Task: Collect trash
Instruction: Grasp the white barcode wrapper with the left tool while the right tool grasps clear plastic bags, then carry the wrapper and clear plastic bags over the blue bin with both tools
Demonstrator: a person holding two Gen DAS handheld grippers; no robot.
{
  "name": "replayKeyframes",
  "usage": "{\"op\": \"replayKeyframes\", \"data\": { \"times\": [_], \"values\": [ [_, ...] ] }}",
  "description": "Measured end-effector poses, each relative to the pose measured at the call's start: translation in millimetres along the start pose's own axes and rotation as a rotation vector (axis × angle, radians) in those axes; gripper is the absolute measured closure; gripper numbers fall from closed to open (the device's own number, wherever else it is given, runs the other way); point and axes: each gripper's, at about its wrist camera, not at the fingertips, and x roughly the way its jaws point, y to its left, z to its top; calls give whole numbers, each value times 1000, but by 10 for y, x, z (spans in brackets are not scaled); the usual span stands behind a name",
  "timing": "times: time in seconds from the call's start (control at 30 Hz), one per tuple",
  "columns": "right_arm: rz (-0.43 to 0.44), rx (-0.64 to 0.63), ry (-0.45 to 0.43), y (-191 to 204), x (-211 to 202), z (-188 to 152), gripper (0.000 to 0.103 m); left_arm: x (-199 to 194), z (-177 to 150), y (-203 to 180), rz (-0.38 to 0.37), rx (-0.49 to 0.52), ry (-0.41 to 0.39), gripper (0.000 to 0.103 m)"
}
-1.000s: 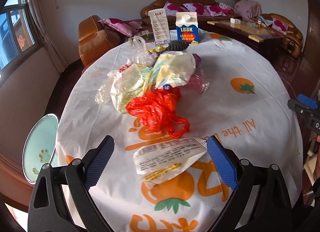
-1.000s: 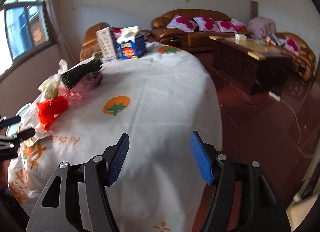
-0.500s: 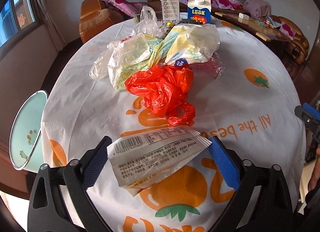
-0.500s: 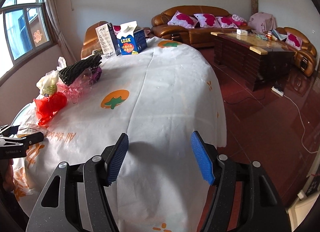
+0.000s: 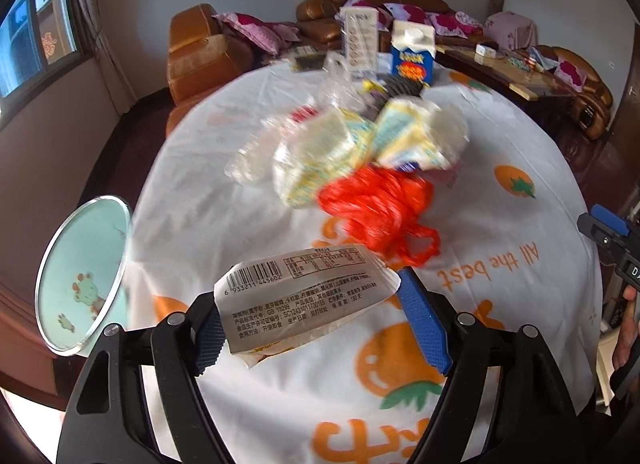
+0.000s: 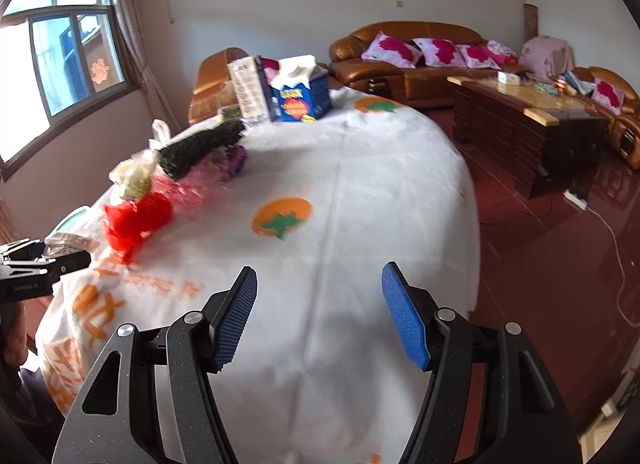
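My left gripper (image 5: 316,324) is shut on a white snack wrapper (image 5: 300,296) with a barcode and holds it above the table's near edge. Beyond it lie a red plastic bag (image 5: 376,207), yellow-white plastic bags (image 5: 360,143) and a clear bag (image 5: 256,159) in a heap. My right gripper (image 6: 320,316) is open and empty above the white tablecloth (image 6: 360,183). In the right wrist view the red bag (image 6: 136,219) and a black mesh piece (image 6: 200,147) lie at the left, and the left gripper (image 6: 40,260) shows with the wrapper (image 6: 68,240).
A pale green bin (image 5: 80,276) stands by the table's left edge. A blue milk carton (image 5: 412,55) and a white box (image 5: 360,39) stand at the table's far end. Brown sofas (image 6: 408,55) and a wooden coffee table (image 6: 528,119) are behind.
My left gripper has closed on the white wrapper and lifted it off the table. The right gripper has stayed open and shifted slightly.
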Motion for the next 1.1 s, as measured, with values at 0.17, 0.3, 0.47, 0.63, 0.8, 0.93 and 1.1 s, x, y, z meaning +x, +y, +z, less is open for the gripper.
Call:
{"op": "replayKeyframes", "data": {
  "times": [0.17, 0.3, 0.47, 0.63, 0.8, 0.93, 1.1],
  "values": [
    [57, -42, -15, 311, 99, 238, 38, -153, 100, 283, 51, -31, -57, 26],
    [128, -54, -26, 616, 203, 420, 38, -197, 115, 503, 88, -55, -72, 26],
    [211, -75, -51, 1051, 335, 621, 38, -213, 108, 758, 148, -70, -88, 26],
    [247, -79, -22, 1401, 580, 714, 38, -225, 68, 1019, 175, -101, -91, 26],
    [233, -64, 24, 1488, 788, 698, 46, -189, -1, 1204, 186, -124, -84, 26],
    [256, -82, 53, 1520, 812, 680, 67, -164, -40, 1292, 180, -137, -81, 26],
    [267, -106, 18, 1566, 682, 709, 75, -203, -21, 1365, 185, -147, -96, 26]
  ]
}}
